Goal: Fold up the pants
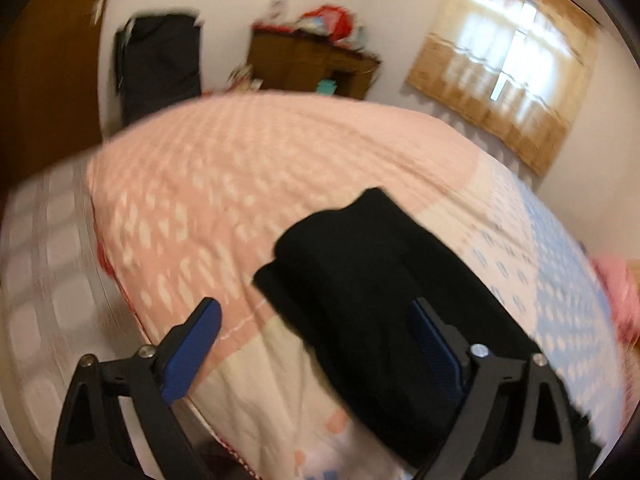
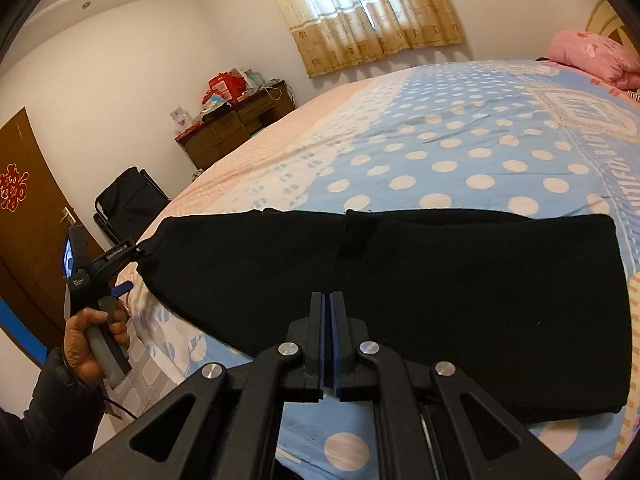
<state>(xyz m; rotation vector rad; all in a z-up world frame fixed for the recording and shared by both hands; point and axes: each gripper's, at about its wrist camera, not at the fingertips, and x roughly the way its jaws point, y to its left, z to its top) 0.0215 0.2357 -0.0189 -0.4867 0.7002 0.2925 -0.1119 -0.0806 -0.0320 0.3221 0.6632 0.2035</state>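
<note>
- The black pants [image 2: 440, 288] lie folded into a long band across the near part of the bed [image 2: 460, 152], running from the left bed edge toward the right, over the blue polka-dot part of the cover.
- In the left wrist view the same pants [image 1: 360, 280] show as a dark stacked fold lying on the pink and pale part of the cover; this view is blurred.
- The left gripper [image 1: 316, 344] has its fingers spread wide, one blue pad [image 1: 192, 352] over the bed's edge and the other [image 1: 436, 352] over the dark cloth; nothing sits between them.
- From the right wrist view, the left gripper [image 2: 134, 254] sits at the left end of the pants, its tip touching or just beside the cloth's corner; which of the two cannot be told.
- The person's left hand [image 2: 96, 340] grips that tool's grey handle, with a dark puffy sleeve at the wrist.
- The right gripper [image 2: 329, 304] has its fingers pressed together, blue pads meeting, above the near edge of the pants; whether any cloth is pinched between them cannot be told.
- A pink pillow [image 2: 592, 56] lies at the far right of the bed.
- Beyond the bed stand a brown cabinet [image 2: 236, 128] with red boxes on top, a curtained window [image 2: 360, 4], a black folding chair [image 2: 128, 200] and a brown door [image 2: 28, 216].
</note>
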